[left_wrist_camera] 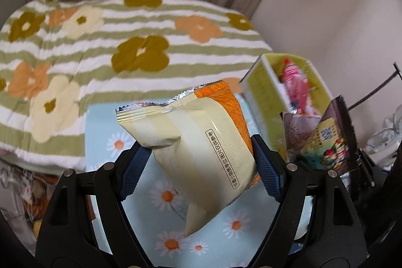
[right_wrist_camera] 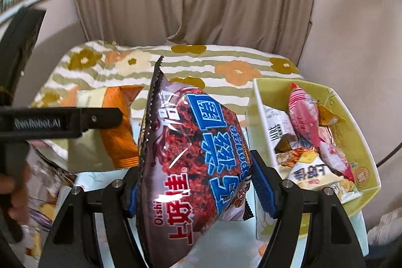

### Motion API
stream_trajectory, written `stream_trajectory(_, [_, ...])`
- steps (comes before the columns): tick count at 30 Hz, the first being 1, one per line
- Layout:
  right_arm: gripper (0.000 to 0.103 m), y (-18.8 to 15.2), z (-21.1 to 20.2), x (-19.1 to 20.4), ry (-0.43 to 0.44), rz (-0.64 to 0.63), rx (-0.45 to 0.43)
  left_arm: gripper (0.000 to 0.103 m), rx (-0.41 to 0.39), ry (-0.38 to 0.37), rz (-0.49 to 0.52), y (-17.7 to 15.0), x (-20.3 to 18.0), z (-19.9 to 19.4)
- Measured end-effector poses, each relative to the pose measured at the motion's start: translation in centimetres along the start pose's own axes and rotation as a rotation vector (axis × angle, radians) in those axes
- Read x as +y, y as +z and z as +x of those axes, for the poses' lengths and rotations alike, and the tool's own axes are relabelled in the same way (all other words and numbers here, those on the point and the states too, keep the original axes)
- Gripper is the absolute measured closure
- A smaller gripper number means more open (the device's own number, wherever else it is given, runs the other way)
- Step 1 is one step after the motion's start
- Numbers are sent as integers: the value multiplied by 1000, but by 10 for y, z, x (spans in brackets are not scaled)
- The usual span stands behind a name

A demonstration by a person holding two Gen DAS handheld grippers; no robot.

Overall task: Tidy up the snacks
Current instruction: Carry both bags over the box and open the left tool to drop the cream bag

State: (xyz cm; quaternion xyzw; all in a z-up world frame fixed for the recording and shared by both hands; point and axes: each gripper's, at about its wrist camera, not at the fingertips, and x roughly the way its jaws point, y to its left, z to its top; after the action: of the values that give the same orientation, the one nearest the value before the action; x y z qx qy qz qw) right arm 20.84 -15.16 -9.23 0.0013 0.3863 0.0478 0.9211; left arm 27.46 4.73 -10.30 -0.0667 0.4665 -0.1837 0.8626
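Left wrist view: pink packet (left_wrist_camera: 295,82) inside yellow-green box (left_wrist_camera: 258,82) was blurred, print unreadable. Box's near wall was hidden behind dark snack bag (left_wrist_camera: 321,137). Right wrist view: box (right_wrist_camera: 351,132) lower corner was masked by gripper frame; clutter left of box, at frame edge, was too smeared to identify.

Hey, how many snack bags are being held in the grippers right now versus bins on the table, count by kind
Snack bags held: 2, cream-and-orange bag in left gripper, Oishi Sponge Crunch bag in right gripper
Bins: 1, yellow-green bin, part-filled with snacks
Total: 3
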Motion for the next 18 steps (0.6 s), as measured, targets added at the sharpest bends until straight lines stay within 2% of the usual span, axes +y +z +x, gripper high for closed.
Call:
stream_trajectory(9, [35, 18, -41, -78, -30, 87, -30, 26, -59, -33, 75, 11, -78, -13])
stream_trajectory(18, [35, 20, -58, -184, -14, 78, -42, 26, -76, -45, 56, 9, -187, 20])
